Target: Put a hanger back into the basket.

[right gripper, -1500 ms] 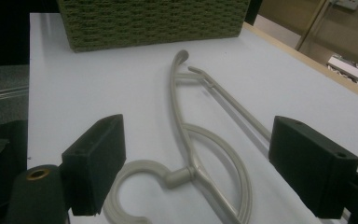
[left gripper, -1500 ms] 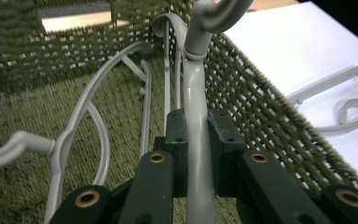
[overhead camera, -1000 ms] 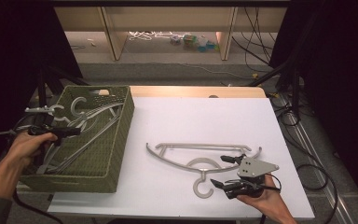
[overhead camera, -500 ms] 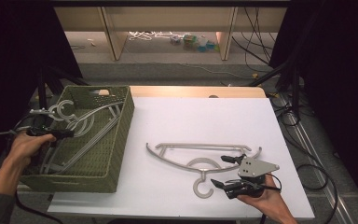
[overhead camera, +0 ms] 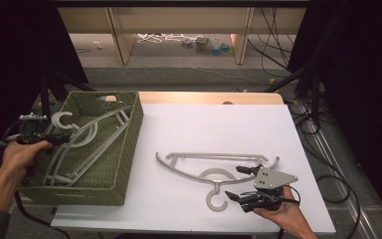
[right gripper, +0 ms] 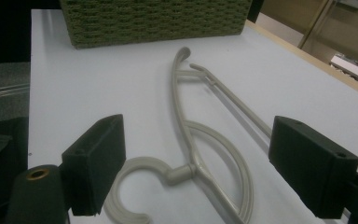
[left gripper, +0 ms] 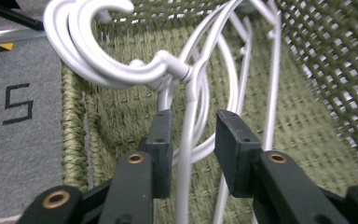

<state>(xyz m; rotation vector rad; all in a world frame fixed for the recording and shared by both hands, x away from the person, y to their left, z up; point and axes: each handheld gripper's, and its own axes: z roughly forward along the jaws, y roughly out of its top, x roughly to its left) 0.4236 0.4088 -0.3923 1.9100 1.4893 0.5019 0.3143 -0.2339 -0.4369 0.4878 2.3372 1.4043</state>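
My left hand-held gripper (left gripper: 192, 140) has just been opening over the green basket (overhead camera: 129, 149) at left; its jaws stand apart around a white hanger (left gripper: 186, 79) wire, pads not pressing; I'd back out straight so the tangled hooks don't snag; my right hand-held gripper (right gripper: 196, 163) is wide apart over the grey hanger (overhead camera: 214, 172) lying on the white surface (overhead camera: 204, 129), near right; I'd center on its neck before closing.

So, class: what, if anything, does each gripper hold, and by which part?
Neither grips anything: left gripper straddles a basket hanger loosely; right gripper is open.
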